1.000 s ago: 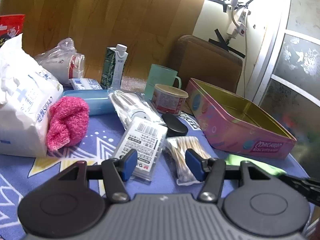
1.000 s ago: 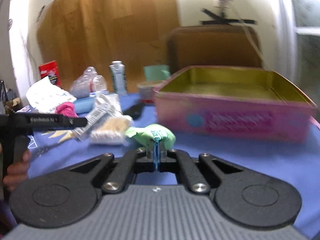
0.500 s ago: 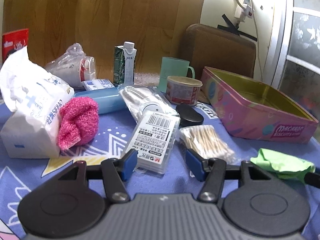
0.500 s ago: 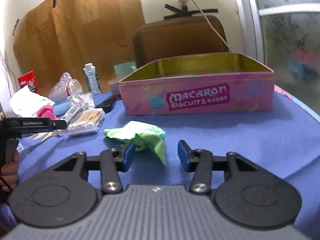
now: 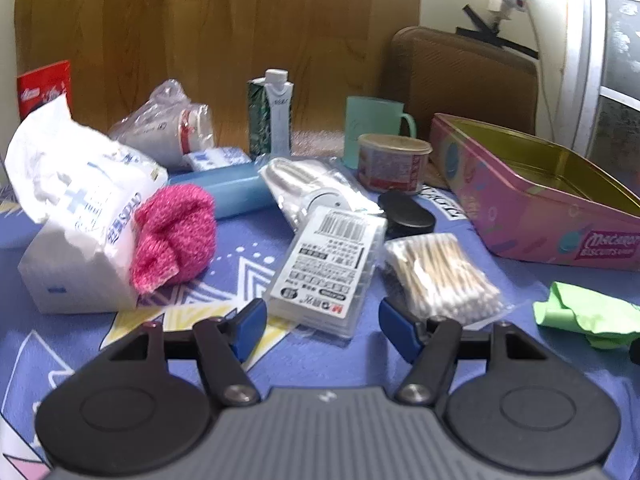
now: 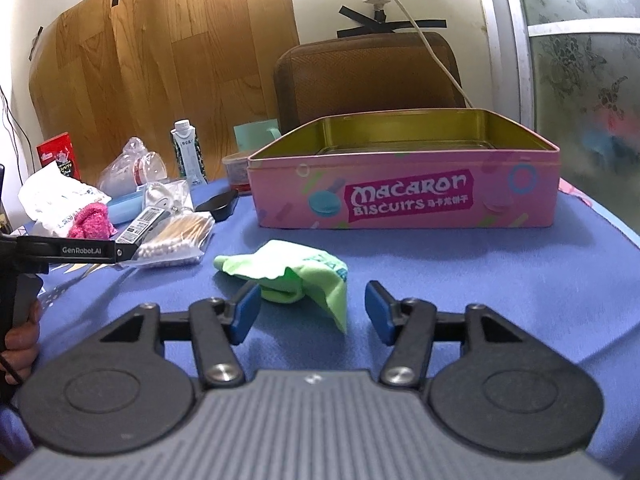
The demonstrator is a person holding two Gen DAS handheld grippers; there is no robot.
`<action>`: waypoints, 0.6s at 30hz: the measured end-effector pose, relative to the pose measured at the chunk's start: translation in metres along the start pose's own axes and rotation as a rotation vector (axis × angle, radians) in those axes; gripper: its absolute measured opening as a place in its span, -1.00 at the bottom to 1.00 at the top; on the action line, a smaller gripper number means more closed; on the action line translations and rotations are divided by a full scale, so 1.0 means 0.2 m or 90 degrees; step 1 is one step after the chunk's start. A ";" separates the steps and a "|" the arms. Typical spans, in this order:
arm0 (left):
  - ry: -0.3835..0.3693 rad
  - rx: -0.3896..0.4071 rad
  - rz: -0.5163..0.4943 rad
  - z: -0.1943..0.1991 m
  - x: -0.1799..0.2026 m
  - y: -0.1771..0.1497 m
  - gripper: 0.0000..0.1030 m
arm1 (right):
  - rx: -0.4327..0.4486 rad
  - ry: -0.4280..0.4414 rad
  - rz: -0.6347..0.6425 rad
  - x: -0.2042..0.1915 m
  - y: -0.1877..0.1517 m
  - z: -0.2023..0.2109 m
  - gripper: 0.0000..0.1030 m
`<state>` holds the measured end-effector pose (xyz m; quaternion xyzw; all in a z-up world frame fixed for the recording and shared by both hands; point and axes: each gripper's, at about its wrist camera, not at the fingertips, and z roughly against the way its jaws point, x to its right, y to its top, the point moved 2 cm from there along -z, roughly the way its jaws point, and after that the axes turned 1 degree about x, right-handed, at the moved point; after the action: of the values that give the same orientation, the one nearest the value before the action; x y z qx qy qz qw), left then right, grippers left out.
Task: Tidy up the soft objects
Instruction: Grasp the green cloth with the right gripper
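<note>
A crumpled green cloth [image 6: 296, 274] lies on the blue tablecloth just ahead of my right gripper [image 6: 310, 314], which is open and empty; the cloth also shows in the left wrist view [image 5: 588, 314]. A pink knitted cloth [image 5: 172, 236] leans against a white tissue pack [image 5: 76, 216] at the left. The open pink Macaron Biscuits tin [image 6: 404, 200] stands behind the green cloth, empty inside. My left gripper [image 5: 322, 326] is open and empty, low over a flat barcoded plastic pack [image 5: 328, 268].
A bag of cotton swabs [image 5: 440, 276], a black case [image 5: 406, 216], a blue tube [image 5: 232, 190], a small tub [image 5: 394, 162], a green mug [image 5: 372, 124], a carton [image 5: 270, 114] and bagged cups [image 5: 168, 132] crowd the left. A brown chair [image 6: 368, 76] stands behind the tin.
My right gripper opened, let go of the green cloth and drew back; the cloth now lies on the table. My left gripper stayed open and shifted slightly.
</note>
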<state>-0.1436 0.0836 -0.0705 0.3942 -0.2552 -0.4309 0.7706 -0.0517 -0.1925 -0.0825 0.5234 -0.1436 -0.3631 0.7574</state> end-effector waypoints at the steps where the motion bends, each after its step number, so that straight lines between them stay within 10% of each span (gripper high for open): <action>1: 0.000 -0.002 0.004 0.00 0.00 0.00 0.24 | -0.002 0.001 0.003 0.00 0.00 -0.01 0.21; 14: 0.008 -0.002 0.002 -0.01 0.00 0.00 0.29 | -0.062 -0.006 0.020 -0.03 0.03 -0.19 0.27; 18: 0.008 -0.002 0.002 -0.01 0.00 0.00 0.30 | -0.066 0.008 0.047 -0.08 0.04 -0.22 -0.42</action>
<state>-0.1421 0.0842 -0.0716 0.3952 -0.2508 -0.4275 0.7734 -0.0329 -0.1499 -0.0902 0.4801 -0.1395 -0.3384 0.7972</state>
